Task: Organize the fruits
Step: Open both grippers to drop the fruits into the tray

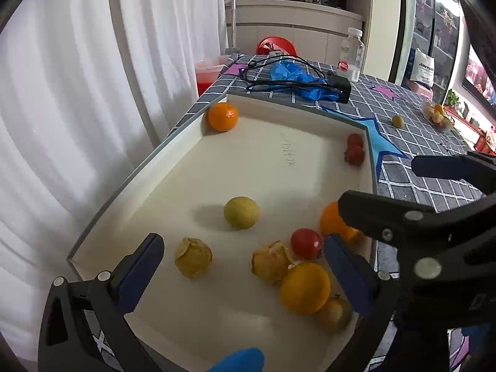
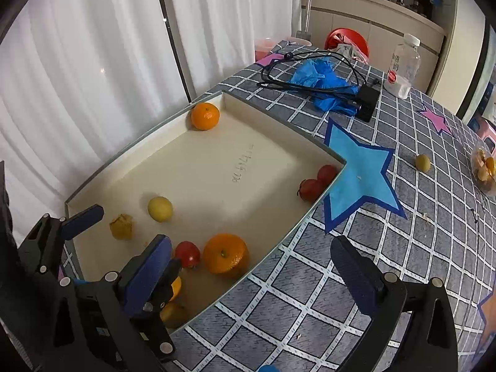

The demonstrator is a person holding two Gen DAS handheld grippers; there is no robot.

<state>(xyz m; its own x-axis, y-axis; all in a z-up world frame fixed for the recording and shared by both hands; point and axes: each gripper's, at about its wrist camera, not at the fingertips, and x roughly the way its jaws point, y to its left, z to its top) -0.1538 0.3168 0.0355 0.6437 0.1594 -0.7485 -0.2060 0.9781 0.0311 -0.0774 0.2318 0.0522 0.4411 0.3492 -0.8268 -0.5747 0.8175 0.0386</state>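
A shallow cream tray [image 1: 269,102] [image 2: 279,124] on the checked tablecloth holds an orange [image 1: 223,116] [image 2: 205,116] in its far corner, a yellow-green fruit [image 1: 241,212] [image 2: 160,208], two husked fruits [image 1: 193,258] [image 1: 271,261], a red tomato [image 1: 306,243] [image 2: 187,254], more oranges [image 1: 304,288] [image 2: 225,257] and two red tomatoes [image 1: 354,152] [image 2: 313,189] at the right wall. My left gripper [image 1: 245,274] is open and empty over the tray's near end. My right gripper [image 2: 251,266] is open and empty over the tray's near right edge.
A small yellow fruit [image 1: 397,121] [image 2: 422,162] lies loose on the cloth to the right. A clear bag of fruit [image 1: 438,116] [image 2: 485,170] sits at the far right. Black cable and charger [image 1: 339,88] [image 2: 367,97], blue gloves [image 1: 294,76] [image 2: 322,77] and a bottle [image 1: 352,55] [image 2: 404,65] lie behind the tray.
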